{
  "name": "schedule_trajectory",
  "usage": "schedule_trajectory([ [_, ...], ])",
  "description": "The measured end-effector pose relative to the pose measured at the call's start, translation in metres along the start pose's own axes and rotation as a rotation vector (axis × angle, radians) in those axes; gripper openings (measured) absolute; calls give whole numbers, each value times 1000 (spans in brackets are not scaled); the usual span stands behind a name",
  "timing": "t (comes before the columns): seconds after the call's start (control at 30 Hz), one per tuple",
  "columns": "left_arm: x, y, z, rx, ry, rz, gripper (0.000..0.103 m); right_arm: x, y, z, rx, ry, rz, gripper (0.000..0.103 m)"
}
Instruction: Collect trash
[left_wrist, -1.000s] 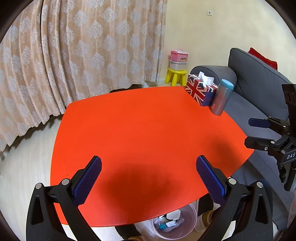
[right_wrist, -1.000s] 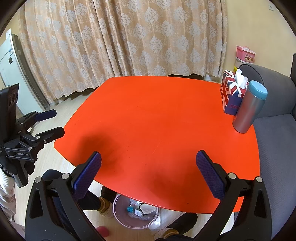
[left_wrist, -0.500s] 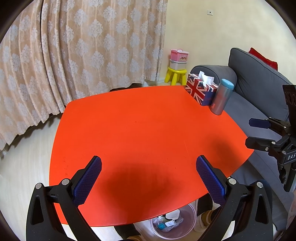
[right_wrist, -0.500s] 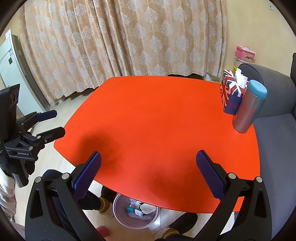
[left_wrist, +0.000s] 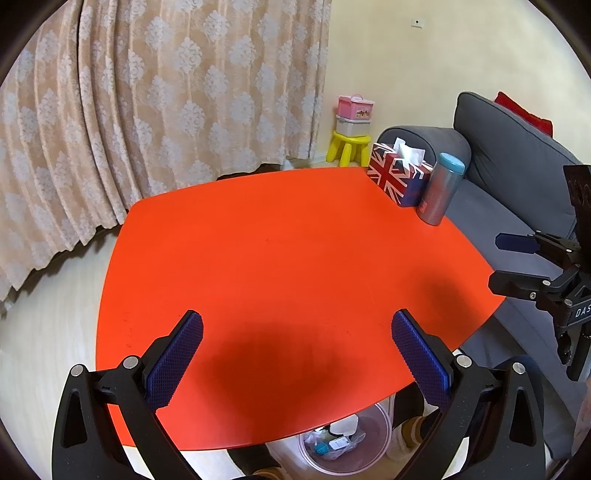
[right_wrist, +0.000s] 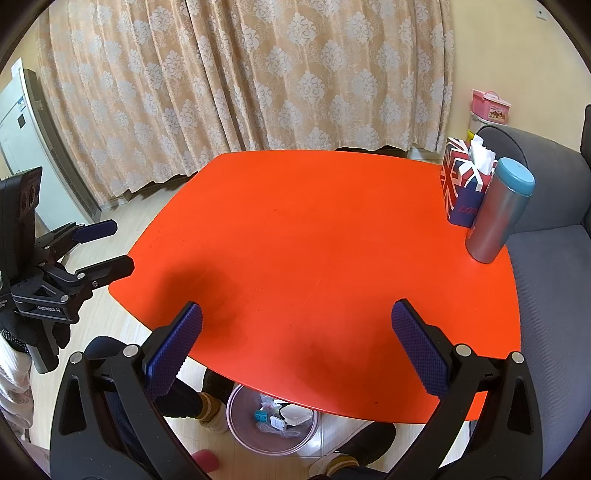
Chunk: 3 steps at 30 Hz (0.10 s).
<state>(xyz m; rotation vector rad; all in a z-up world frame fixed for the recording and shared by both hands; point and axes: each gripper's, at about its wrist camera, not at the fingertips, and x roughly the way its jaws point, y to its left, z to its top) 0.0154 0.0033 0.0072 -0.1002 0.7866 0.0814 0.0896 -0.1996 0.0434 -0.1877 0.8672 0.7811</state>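
Observation:
A clear plastic trash bin (left_wrist: 347, 445) with several pieces of trash inside stands on the floor under the near edge of the orange table (left_wrist: 280, 258); it also shows in the right wrist view (right_wrist: 273, 421). My left gripper (left_wrist: 297, 354) is open and empty above the table's near part. My right gripper (right_wrist: 295, 347) is open and empty above the near edge. Each gripper shows in the other's view: the right one (left_wrist: 517, 262) at the table's right side, the left one (right_wrist: 99, 247) at its left side. No loose trash shows on the tabletop.
A Union Jack tissue box (left_wrist: 399, 179) and a grey tumbler with a teal lid (left_wrist: 441, 192) stand at the table's far right corner. A grey sofa (left_wrist: 517, 177) lies to the right. A yellow stool (left_wrist: 349, 146) with boxes and curtains are behind. The person's feet flank the bin.
The left wrist view has shifted slightly, with the table sitting a little further left and down. Both grippers stay open and empty.

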Motion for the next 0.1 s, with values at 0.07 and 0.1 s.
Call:
schedule_trajectory([
  [0.07,0,0,0,2,2,1,97,0,0,0,1,1,0,100],
  [0.1,0,0,1,-1,1,1,97,-1,0,0,0,0,1,100],
])
